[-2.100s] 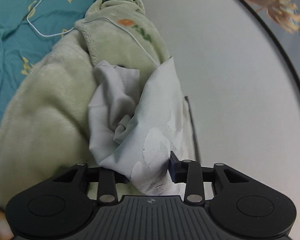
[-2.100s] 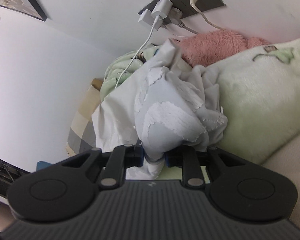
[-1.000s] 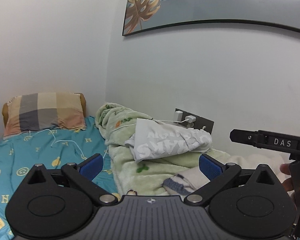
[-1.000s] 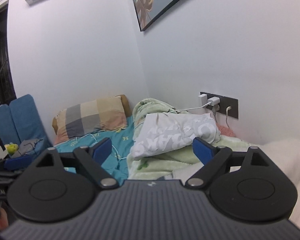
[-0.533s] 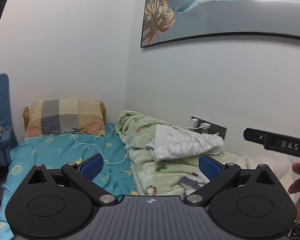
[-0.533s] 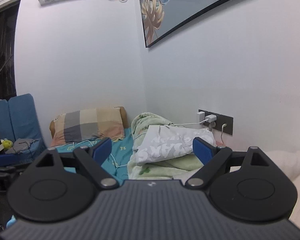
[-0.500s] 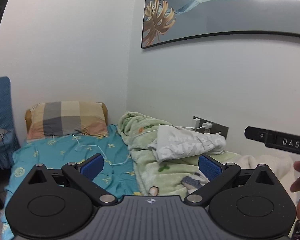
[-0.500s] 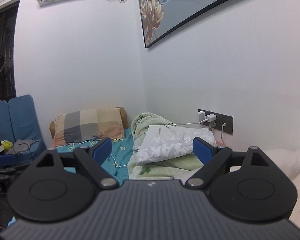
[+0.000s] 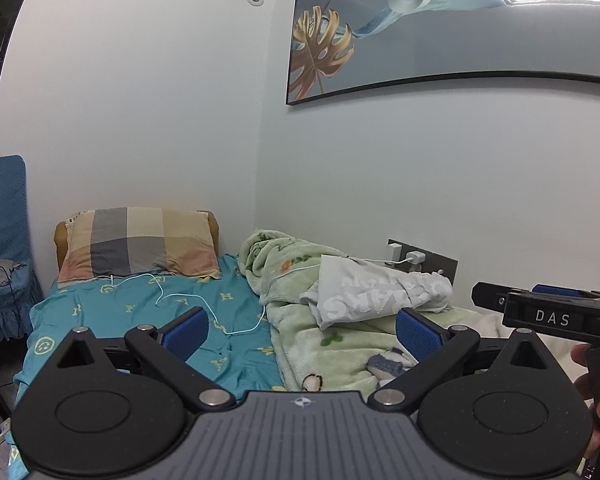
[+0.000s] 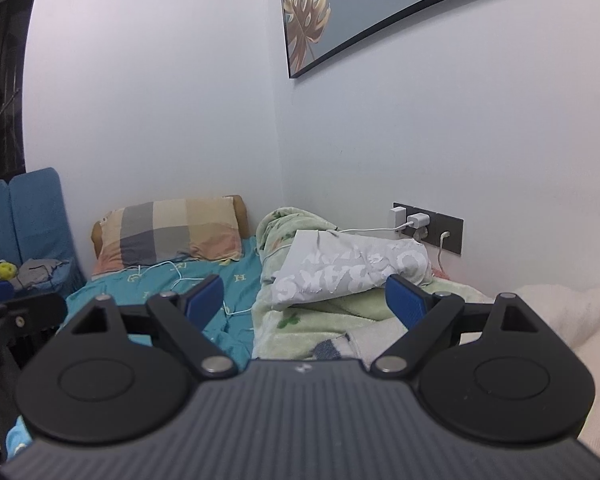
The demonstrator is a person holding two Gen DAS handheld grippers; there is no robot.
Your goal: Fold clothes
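1. Grey cloth with large white lettering, the folded garment [image 9: 380,296], lies in the centre-right of the left wrist view as a compact bundle on top of the green blanket [image 9: 300,332], close under the wall socket [image 9: 420,260].
2. Seen from the right wrist view, the same garment [image 10: 352,268] sits at centre frame, its upper layer lying fairly flat and one corner poking up at the left; it looks folded rather than crumpled, though the edges are not neatly squared.
3. The left gripper [image 9: 300,328] is empty, its blue-padded fingers [image 9: 186,328] spread wide and well apart from the cloth.
4. The right gripper [image 10: 306,298] is likewise empty with its fingers [image 10: 404,302] spread wide; its body also shows at the right edge of the left wrist view, held by a hand [image 9: 596,384].
5. Judged from this, the fold of this garment is finished and it has been set down; nothing is being held.
6. What is left is uncertain: a small grey-and-white item [image 9: 384,362] lies lower on the blanket, but whether it is clothing to fold cannot be told.
7. The teal bedsheet [image 9: 140,320], with a white cable [image 9: 204,312] across it and a checked pillow [image 9: 140,244] at its far end, carries no other loose clothes that the frames show.
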